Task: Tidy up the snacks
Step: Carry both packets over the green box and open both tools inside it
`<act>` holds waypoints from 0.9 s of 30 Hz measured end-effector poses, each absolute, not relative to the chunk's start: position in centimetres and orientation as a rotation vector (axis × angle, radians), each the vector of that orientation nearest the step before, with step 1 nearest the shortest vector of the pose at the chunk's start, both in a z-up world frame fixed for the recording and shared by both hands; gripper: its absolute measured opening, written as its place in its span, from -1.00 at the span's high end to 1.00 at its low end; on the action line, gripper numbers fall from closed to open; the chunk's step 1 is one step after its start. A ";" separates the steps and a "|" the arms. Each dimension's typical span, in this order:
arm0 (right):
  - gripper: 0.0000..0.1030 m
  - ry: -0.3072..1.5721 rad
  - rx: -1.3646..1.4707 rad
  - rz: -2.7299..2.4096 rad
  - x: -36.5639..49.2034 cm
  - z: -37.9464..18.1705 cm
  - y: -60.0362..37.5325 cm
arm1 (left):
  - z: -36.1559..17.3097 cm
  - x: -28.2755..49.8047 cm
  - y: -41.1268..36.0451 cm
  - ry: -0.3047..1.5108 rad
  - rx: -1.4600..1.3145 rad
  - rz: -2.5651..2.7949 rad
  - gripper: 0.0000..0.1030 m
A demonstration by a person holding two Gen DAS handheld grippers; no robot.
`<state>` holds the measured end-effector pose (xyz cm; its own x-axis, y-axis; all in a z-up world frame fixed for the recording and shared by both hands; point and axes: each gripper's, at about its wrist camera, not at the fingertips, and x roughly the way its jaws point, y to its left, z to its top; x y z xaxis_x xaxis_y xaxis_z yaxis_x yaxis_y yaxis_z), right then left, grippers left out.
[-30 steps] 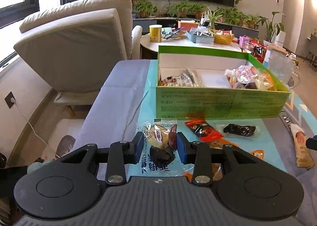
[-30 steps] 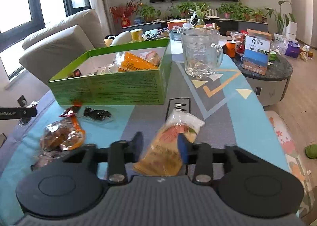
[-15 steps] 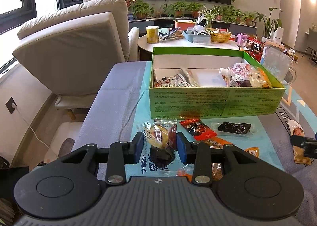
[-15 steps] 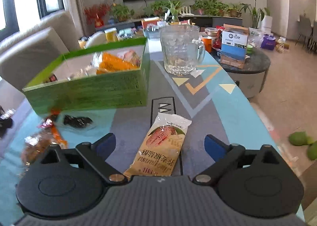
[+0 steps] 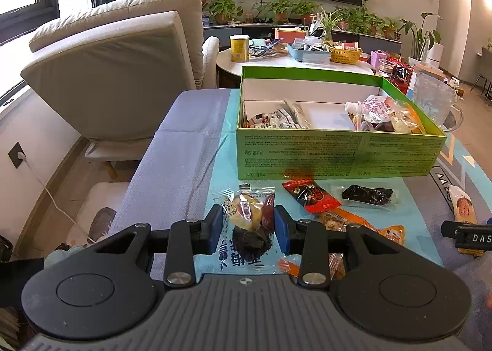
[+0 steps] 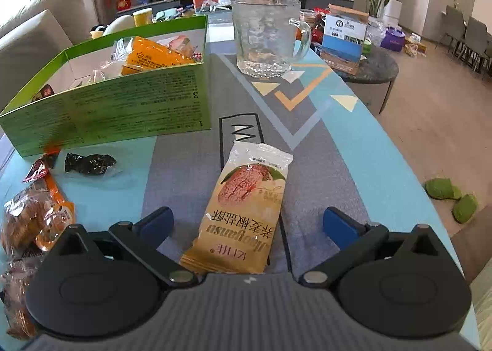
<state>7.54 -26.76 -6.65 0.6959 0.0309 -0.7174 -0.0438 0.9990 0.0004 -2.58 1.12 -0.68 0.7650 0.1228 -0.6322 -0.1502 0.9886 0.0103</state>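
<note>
Where laid with a teal and grey patterned cloth, surface (image 6: pixel 353 148) carrying all the snacks. Green cardboard box (image 5: pixel 335 151), open-topped, white inside, standing at the far side; holds small wrapped packets at its left end, a spouted pink pouch and an orange packet at its right end. Glass mug (image 6: pixel 264 40), ribbed, handled, upright just beyond the box's right corner. Tan biscuit packet (image 6: pixel 246 212), long and flat, printed with a reddish cracker picture and dark lettering, lying on the grey band between the right gripper (image 6: pixel 247 223) jaws. Jaws spread wide, pads clear of the packet on both sides: released. Clear bag of dried fruit (image 5: pixel 249 221), showing a pale yellow piece, a dark red piece and a black piece above blue lettering, near the front edge of the teal area; left gripper (image 5: pixel 248 229) jaws clenched on it, blue pads pressing both sides. Loose before the box: red packet (image 5: pixel 310 195), clear wrap of black dried fruit (image 5: pixel 367 195), orange-trimmed pastry bag (image 6: pixel 33 221).
</note>
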 end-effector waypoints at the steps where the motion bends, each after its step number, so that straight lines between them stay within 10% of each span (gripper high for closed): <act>1: -0.24 0.800 -0.015 0.036 7.5 -6.6 -26.5 | -0.6 -2.6 1.2 0.683 -0.042 0.149 0.35; 27: 0.01 0.494 0.051 0.131 6.4 0.6 -26.6 | 3.6 -2.2 -0.6 0.540 -0.046 0.099 0.35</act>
<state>6.44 -26.57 0.57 0.8725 0.1373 -0.4690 -0.1127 0.9904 0.0803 -2.25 -0.57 3.57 0.8531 0.0819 -0.5153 -0.1059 0.9942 -0.0173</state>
